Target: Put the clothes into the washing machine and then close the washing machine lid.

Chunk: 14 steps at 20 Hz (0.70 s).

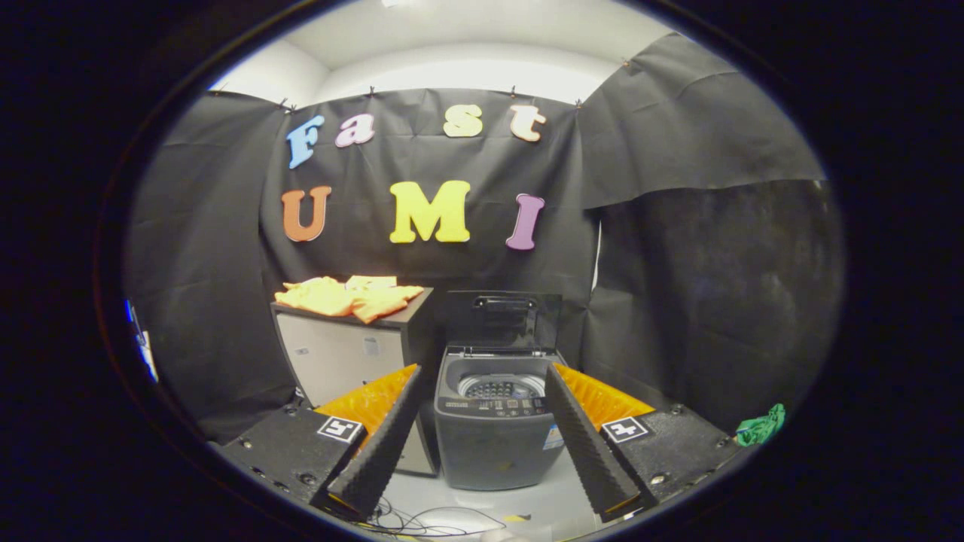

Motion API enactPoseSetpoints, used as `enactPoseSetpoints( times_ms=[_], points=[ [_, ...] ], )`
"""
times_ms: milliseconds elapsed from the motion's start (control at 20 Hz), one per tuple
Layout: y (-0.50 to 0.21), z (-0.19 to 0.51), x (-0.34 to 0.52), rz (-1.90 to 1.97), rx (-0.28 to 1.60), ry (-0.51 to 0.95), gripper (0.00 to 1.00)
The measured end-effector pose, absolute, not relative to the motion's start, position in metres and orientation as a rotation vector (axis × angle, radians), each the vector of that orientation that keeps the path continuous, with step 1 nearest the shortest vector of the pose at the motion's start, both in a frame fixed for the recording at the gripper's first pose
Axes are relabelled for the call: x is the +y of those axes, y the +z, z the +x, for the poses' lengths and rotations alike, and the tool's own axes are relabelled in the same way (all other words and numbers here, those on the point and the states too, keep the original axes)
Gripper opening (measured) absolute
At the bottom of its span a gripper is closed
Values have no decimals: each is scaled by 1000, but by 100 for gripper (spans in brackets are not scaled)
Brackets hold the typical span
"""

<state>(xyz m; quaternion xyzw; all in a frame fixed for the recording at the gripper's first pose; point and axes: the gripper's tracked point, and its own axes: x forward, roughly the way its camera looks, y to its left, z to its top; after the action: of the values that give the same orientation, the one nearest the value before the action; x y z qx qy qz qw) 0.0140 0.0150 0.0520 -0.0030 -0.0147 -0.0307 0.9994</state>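
Note:
A small grey washing machine (493, 429) stands on the floor straight ahead, framed between my two fingers. Its dark lid (503, 320) is raised upright at the back, and the drum (501, 387) shows inside with nothing in it. Orange-yellow clothes (348, 296) lie crumpled on top of a low cabinet (343, 354) just left of the machine, beyond my left finger. My gripper (482, 376) is open, fingers wide apart, holding nothing, and well short of both machine and clothes.
Black cloth walls close in the booth behind and to both sides. Loose cables (422, 519) lie on the pale floor under the fingers. A green scrap of cloth (761, 425) sits off to the right.

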Motion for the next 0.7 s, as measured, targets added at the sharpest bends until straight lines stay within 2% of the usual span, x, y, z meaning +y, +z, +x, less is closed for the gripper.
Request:
enactPoseSetpoints(
  times_ms=[350, 700],
  points=[
    [106, 46, 42, -2, -43, -38, 100],
    [177, 105, 105, 7, -29, 48, 100]
  ],
)
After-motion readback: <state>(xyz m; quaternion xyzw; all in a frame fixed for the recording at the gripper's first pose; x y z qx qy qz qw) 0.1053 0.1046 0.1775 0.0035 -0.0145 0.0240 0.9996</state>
